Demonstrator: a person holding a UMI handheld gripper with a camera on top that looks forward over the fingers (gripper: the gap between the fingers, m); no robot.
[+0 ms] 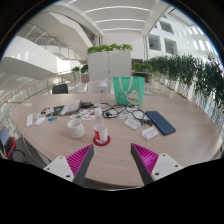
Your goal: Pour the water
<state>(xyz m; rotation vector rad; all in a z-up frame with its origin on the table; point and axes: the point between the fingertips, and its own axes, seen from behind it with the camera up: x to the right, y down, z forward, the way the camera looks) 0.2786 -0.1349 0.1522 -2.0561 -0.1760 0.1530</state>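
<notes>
A small white cup stands on a red coaster on the wooden table, just ahead of my left finger. To its left sits a larger white mug-like vessel. My gripper is open above the table's near part, with its magenta pads spread wide and only bare tabletop between the fingers. Both vessels lie beyond the fingertips, apart from them. I cannot see any water in either vessel.
A dark blue flat case lies to the right, with small white items beside it. A green see-through container stands at the table's far side. Loose objects lie at the left. Plants line the right.
</notes>
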